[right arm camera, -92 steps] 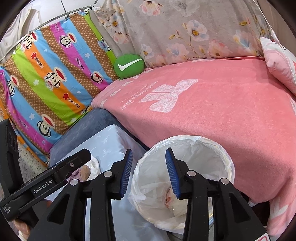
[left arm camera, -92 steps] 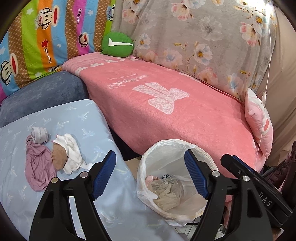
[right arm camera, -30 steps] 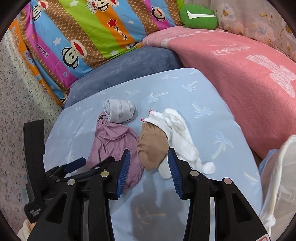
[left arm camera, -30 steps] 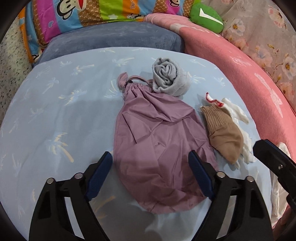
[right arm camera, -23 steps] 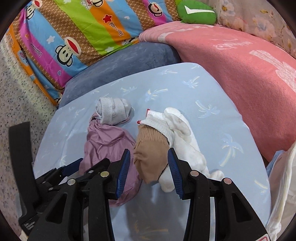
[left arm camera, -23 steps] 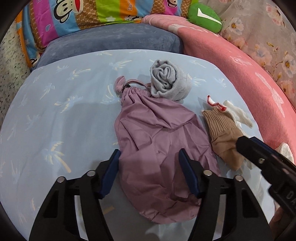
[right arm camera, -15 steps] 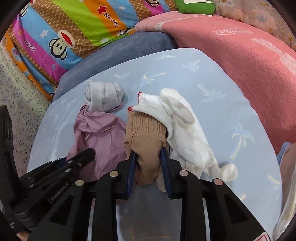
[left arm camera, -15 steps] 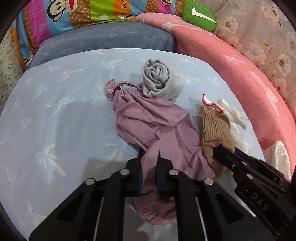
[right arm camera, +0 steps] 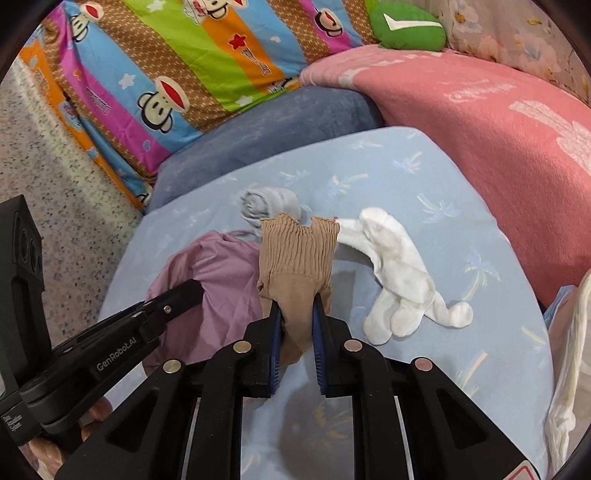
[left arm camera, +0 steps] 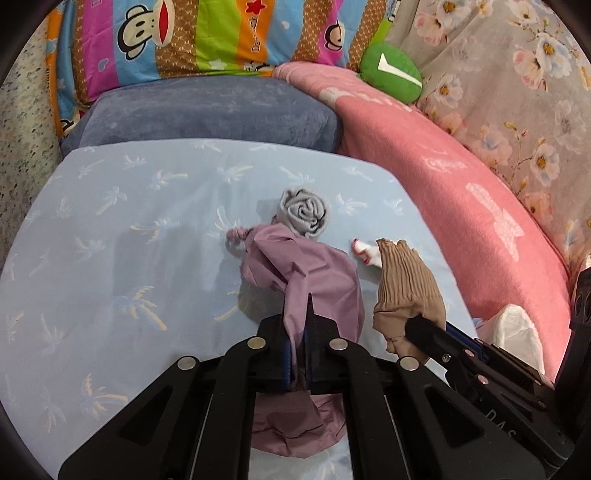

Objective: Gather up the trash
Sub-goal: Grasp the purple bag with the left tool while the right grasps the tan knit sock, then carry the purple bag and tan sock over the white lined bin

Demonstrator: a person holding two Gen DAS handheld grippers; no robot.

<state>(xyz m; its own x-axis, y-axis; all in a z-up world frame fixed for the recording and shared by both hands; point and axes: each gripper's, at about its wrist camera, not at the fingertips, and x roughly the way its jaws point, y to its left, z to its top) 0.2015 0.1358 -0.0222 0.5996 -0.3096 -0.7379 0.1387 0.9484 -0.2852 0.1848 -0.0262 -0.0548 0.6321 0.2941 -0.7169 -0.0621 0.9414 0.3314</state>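
My left gripper (left arm camera: 297,332) is shut on a mauve drawstring bag (left arm camera: 317,273) and lifts its near end off the light blue sheet (left arm camera: 110,236); the bag also shows in the right wrist view (right arm camera: 218,280). My right gripper (right arm camera: 297,317) is shut on a tan ribbed sock (right arm camera: 299,254), held up above the sheet; the sock also shows in the left wrist view (left arm camera: 406,284). A rolled grey sock (left arm camera: 304,212) lies behind the bag. A white sock (right arm camera: 399,273) lies on the sheet to the right.
The white liner of the trash bin (right arm camera: 569,354) shows at the right edge. A pink blanket (right arm camera: 480,110) covers the sofa on the right, a blue-grey cushion (left arm camera: 207,114) lies behind the sheet, and a green pillow (right arm camera: 406,26) sits at the back.
Both grippers came from the bin to the sheet, closed on the items and lifted: the left on the mauve bag, the right on the tan sock, now off the white sock.
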